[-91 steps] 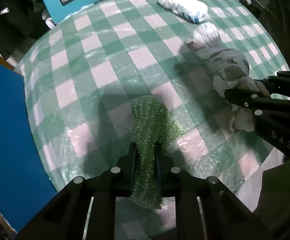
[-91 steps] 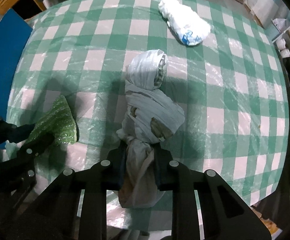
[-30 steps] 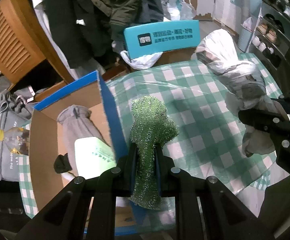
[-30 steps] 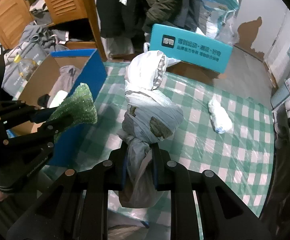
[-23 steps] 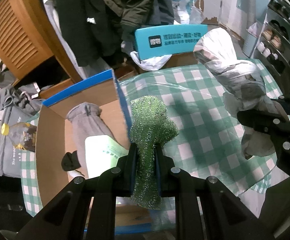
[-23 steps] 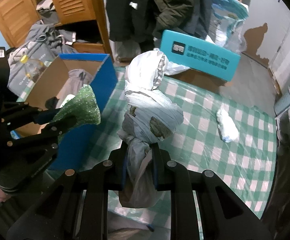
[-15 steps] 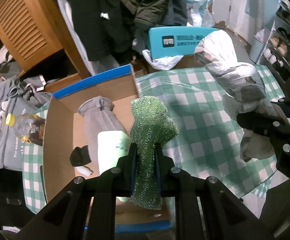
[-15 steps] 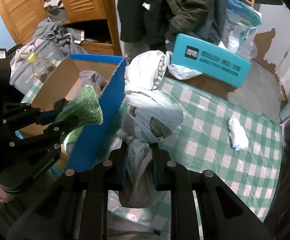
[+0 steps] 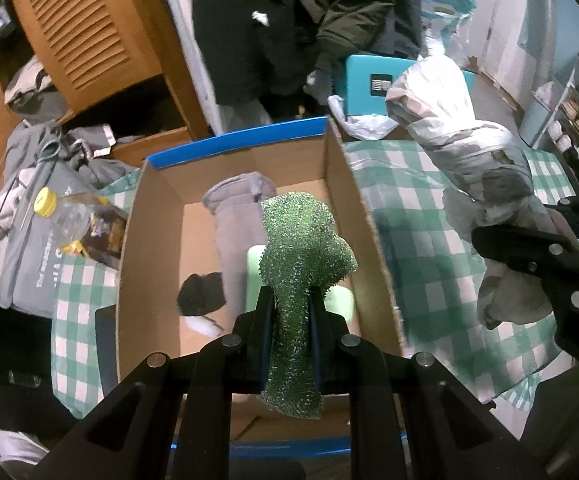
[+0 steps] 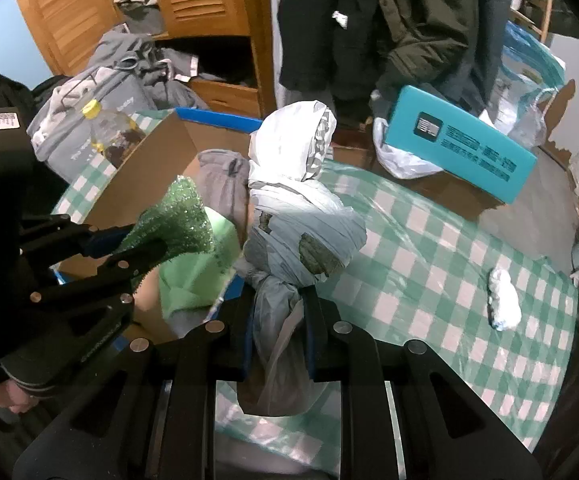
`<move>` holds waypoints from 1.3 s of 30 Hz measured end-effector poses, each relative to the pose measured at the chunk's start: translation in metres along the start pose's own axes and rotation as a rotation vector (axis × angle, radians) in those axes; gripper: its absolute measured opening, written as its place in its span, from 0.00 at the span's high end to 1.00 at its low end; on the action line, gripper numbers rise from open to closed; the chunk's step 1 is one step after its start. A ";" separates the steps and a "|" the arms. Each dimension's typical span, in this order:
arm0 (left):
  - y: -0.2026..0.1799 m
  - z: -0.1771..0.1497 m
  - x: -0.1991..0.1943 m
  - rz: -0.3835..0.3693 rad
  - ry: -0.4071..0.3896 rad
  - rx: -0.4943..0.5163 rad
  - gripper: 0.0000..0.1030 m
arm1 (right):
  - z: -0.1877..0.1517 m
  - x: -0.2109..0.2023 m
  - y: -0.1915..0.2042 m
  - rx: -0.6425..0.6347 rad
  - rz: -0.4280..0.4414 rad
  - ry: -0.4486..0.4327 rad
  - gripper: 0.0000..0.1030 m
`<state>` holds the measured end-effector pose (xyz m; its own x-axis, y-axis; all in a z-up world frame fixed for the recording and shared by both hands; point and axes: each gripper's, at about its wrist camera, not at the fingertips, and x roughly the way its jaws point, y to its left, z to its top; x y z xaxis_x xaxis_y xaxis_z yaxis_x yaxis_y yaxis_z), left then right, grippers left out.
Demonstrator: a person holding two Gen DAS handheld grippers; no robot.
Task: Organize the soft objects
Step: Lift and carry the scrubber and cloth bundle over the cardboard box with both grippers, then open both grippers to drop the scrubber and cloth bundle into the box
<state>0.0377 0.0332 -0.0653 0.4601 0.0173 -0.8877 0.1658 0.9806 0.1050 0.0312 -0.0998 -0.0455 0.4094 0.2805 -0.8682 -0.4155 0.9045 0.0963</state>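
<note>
My left gripper [image 9: 291,308] is shut on a sparkly green cloth [image 9: 301,248], held up over the open cardboard box [image 9: 341,200] with blue edges. Inside the box lie a grey garment [image 9: 233,216], a pale green packet [image 9: 339,300] and a small black item [image 9: 201,294]. My right gripper [image 10: 279,312] is shut on the tail of a knotted grey-white plastic bag bundle [image 10: 301,208], held in the air above the box's near corner and the green-checked table [image 10: 449,272]. The left gripper [image 10: 129,246] with the green cloth [image 10: 177,220] shows at left in the right wrist view.
A small white bundle [image 10: 503,300] lies on the table at right. A teal box [image 10: 461,148] stands behind the table. A bottle with a yellow cap [image 9: 77,216] and grey clothes [image 9: 29,208] lie left of the cardboard box. Dark coats [image 10: 369,16] and a wooden cabinet [image 9: 81,36] stand behind.
Both grippers have carried their loads sideways from over the table to the cardboard box. The green cloth now hangs over the box's inside, and the bag bundle is at the box's edge.
</note>
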 end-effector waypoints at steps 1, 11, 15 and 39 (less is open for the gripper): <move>0.005 -0.001 0.000 0.003 0.001 -0.008 0.85 | 0.001 0.001 0.002 -0.002 0.003 0.001 0.83; 0.031 -0.007 0.008 0.030 0.022 -0.057 0.85 | 0.020 0.017 0.030 -0.037 0.034 0.019 0.83; 0.043 -0.009 0.013 0.037 0.040 -0.084 0.85 | 0.024 0.025 0.039 -0.045 0.044 0.031 0.83; 0.073 -0.012 0.035 0.086 0.100 -0.162 0.76 | 0.036 0.070 0.059 -0.049 0.080 0.111 0.82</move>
<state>0.0555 0.1073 -0.0944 0.3765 0.1138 -0.9194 -0.0164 0.9931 0.1162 0.0643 -0.0150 -0.0836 0.2817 0.3114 -0.9076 -0.4832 0.8632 0.1462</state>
